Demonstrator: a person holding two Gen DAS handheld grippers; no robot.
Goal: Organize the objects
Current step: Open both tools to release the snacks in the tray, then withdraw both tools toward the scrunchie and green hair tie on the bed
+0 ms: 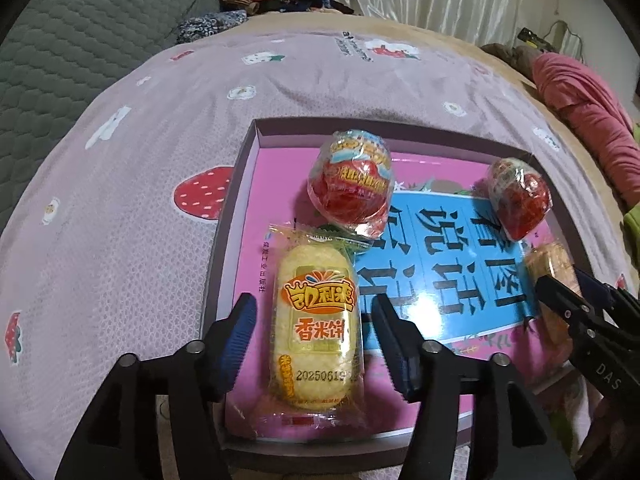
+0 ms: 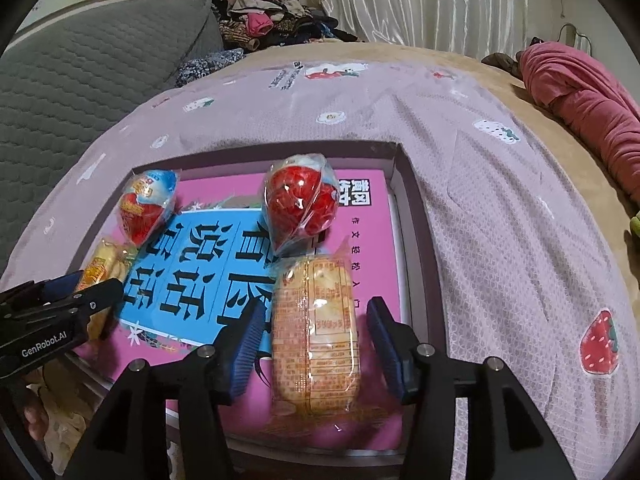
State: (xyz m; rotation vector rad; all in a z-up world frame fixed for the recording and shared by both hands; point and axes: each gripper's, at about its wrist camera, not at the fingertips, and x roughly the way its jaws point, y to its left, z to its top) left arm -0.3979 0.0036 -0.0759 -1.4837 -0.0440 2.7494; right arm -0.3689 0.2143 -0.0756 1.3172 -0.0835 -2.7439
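Rice cracker packets [image 1: 316, 320] [image 2: 316, 332] lie in the box [image 1: 256, 136], each between spread, untouching left [image 1: 314, 336] and right [image 2: 314, 336] fingers.

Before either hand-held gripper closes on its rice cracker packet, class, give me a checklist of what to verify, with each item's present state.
1. Left hand-held gripper open, jaws either side of the yellow rice cracker packet: ok.
2. Right hand-held gripper open, straddling the orange-printed rice cracker packet: ok.
3. Both packets lie flat on the pink book inside the box: ok.
4. Left red wrapped egg toy clear of the left gripper's jaws: ok.
5. Right red wrapped egg toy touching the orange-printed packet's far end: cannot tell.
6. The two grippers apart from each other: ok.
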